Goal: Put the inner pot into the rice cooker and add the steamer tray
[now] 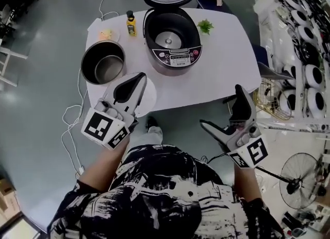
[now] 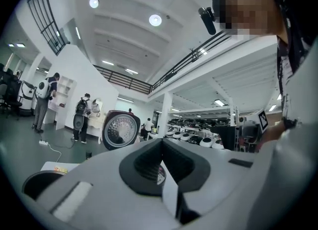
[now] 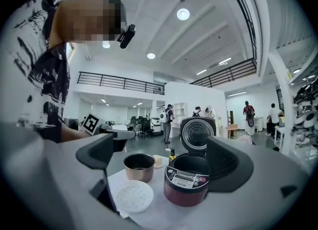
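The inner pot [image 1: 103, 61] stands upright on the desk [image 1: 227, 62] in the upper left of the head view, just beside the open, empty rice cooker [image 1: 171, 39]. My left claw [image 1: 138, 80], jaws pressed together on nothing, sits just below the pot and is clearly nearer. My right claw [image 1: 223, 110], jaws spread and empty, hangs off the desk's lower right edge. The steamer tray [image 3: 132, 195] seems to lie beneath the left claw, half hidden. I'd part the left jaws before taking the rim.
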Demonstrator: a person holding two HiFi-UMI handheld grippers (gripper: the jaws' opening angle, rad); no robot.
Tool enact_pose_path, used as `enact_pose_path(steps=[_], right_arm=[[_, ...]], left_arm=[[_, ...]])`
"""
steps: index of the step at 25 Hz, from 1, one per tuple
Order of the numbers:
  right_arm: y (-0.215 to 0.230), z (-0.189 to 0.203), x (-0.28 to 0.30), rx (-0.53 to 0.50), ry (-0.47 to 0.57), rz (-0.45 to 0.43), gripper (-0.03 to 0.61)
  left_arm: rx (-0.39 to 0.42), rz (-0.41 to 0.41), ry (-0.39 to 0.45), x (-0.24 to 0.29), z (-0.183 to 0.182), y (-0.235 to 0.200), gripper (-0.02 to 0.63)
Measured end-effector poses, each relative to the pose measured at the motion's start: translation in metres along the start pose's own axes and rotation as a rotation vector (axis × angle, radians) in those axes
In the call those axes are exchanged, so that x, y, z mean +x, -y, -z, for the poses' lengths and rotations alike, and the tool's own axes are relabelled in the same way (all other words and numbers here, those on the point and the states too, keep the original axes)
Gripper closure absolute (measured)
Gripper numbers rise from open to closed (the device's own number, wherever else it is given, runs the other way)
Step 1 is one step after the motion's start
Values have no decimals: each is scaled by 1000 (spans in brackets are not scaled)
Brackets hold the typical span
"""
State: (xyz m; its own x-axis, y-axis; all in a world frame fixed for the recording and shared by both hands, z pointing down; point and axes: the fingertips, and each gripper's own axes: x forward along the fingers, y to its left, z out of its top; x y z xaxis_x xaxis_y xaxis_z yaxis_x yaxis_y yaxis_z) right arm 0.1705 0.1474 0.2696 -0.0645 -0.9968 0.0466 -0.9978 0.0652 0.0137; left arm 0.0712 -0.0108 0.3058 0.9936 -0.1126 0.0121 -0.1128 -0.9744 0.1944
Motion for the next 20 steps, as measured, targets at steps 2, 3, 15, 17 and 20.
enact_pose_path(steps=[2,3,15,17,20], right_arm=[[17,-2,23,-5,-3,-18,38],[25,-3,32,-8,-1,-25,38],[87,19,101,33,-8,-299,38],[85,17,112,29,-7,-394,38],[79,3,132,18,15,-483,38]], left_arm=[[-9,-15,-2,16,-2,-20,609],[-6,-20,-5,23,-3,-28,609],[39,-315,59,56,-17,-80,609],[49,-390,67,49,-19,-77,609],[61,-467,64,37,-25,-75,609]])
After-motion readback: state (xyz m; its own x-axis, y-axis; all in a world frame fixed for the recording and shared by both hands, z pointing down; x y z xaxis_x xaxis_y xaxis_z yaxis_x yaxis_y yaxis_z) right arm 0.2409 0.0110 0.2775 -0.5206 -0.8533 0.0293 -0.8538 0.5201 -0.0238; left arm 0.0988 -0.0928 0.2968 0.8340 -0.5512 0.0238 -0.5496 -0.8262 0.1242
